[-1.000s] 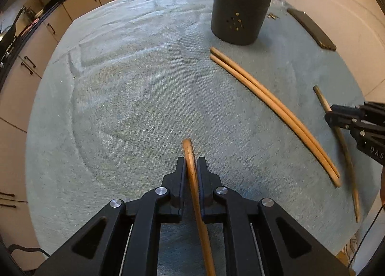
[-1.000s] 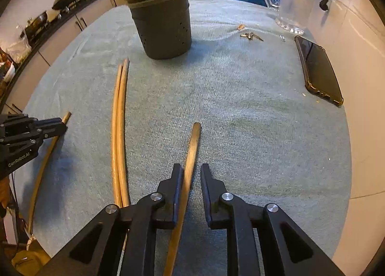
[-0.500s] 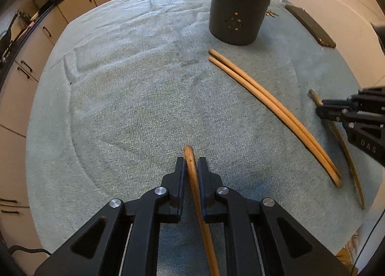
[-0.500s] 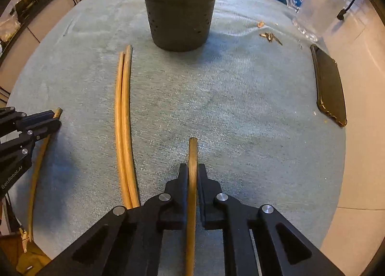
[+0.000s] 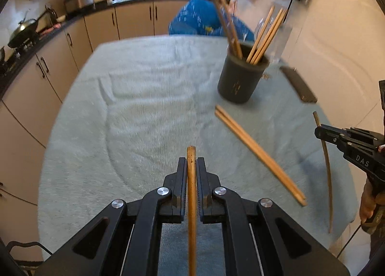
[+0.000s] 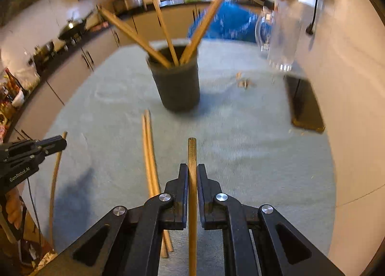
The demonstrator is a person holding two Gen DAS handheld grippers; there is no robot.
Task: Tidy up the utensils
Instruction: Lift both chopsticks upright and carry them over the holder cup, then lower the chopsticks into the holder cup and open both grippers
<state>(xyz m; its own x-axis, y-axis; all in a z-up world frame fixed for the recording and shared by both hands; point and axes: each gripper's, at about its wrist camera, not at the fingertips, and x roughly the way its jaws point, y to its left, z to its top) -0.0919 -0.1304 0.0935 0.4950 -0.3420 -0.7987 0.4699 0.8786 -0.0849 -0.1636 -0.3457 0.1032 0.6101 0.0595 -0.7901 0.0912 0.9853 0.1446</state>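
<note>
My left gripper [image 5: 191, 164] is shut on a wooden stick [image 5: 191, 194] and holds it above the cloth. My right gripper [image 6: 192, 170] is shut on another wooden stick [image 6: 192, 191], also lifted. A dark holder cup [image 5: 241, 78] with several sticks in it stands at the far right of the table; it also shows in the right wrist view [image 6: 178, 83]. A pair of sticks [image 5: 257, 153] lies on the cloth between the grippers; it also shows in the right wrist view [image 6: 150, 158]. Each gripper shows in the other's view, the right gripper [image 5: 320, 132] and the left gripper [image 6: 57, 143].
The table carries a grey-green cloth [image 5: 144, 112]. A black phone [image 6: 303, 105] lies near the wall at the right. A glass jug [image 6: 281, 35] stands behind it. Small bits [image 6: 244, 82] lie by the cup. Kitchen cabinets [image 5: 101, 25] run along the left and back.
Both grippers have lifted and tilted up with their sticks, so the views now look across the table toward the cup. The right gripper shut on its stick a second ago.
</note>
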